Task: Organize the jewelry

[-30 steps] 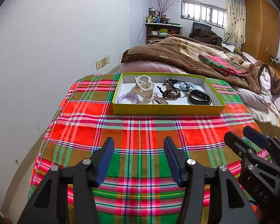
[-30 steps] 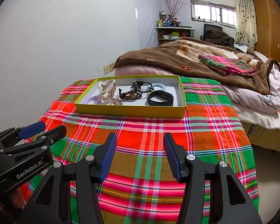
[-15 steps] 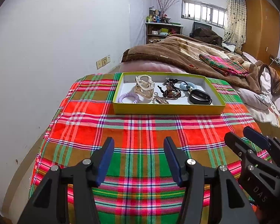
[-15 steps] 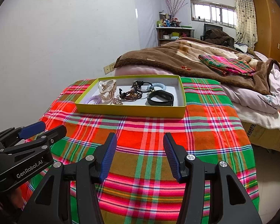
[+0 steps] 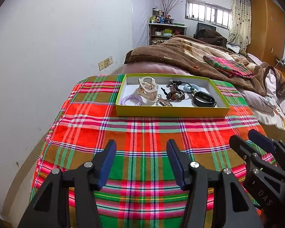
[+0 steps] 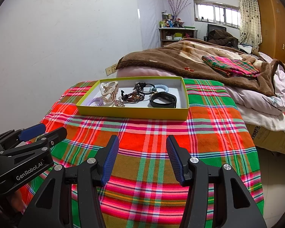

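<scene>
Yellow-green tray of jewelry sits on plaid cloth, well ahead of both grippers. Inside: cream chunky bracelet and lilac coil tie at left, brown bead bracelet mid, black fitness band at right. Left gripper released, jaws apart, nothing between, hovering over cloth. Right gripper same: unclenched, empty, just beside left one. Brown blanket beyond tray.
</scene>
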